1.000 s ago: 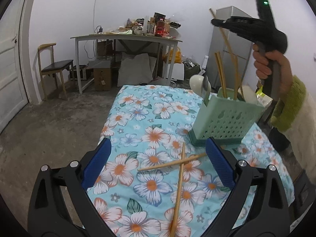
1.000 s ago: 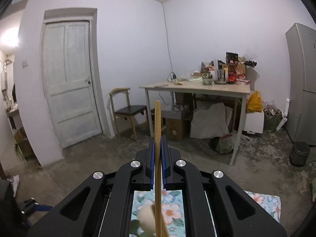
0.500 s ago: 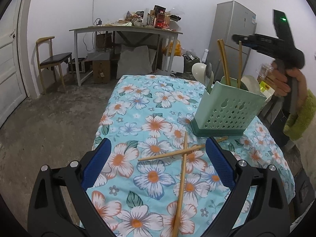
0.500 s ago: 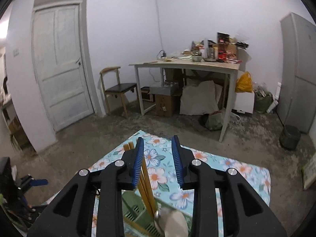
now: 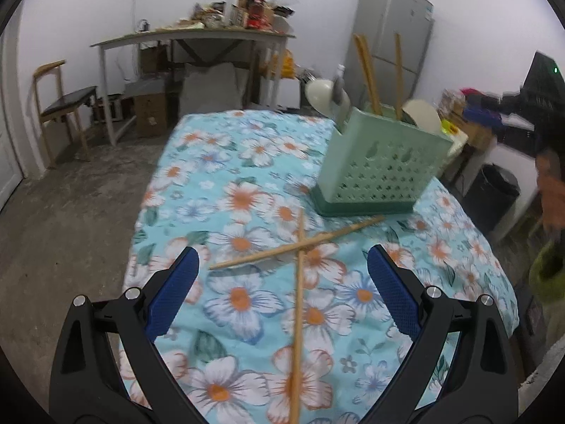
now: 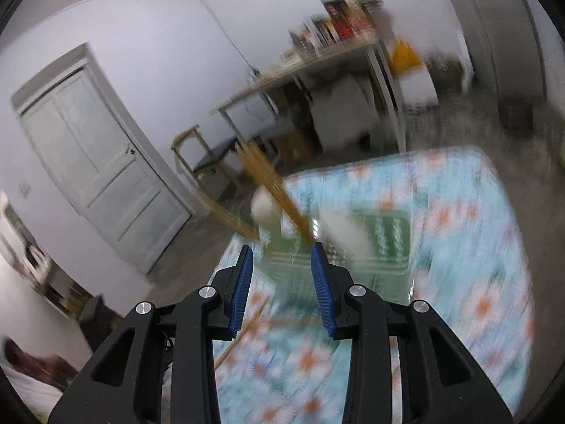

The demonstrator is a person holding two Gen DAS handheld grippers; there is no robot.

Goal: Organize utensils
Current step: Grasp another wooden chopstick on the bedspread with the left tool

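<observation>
Seeing two loose chopsticks (image 5: 300, 243) crossed on the floral surface (image 5: 247, 162) just in front of the green utensil holder (image 5: 381, 166); our left gripper (image 5: 280, 289) hovers wide open above them. Right gripper (image 6: 282, 272) jaws opening, nothing between them, above the holder.

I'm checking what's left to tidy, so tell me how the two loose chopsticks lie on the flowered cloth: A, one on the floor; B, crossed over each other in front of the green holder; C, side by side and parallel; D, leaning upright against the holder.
B: the two loose chopsticks lie flat on the flowered cloth, crossing each other just in front of the green holder.
</observation>
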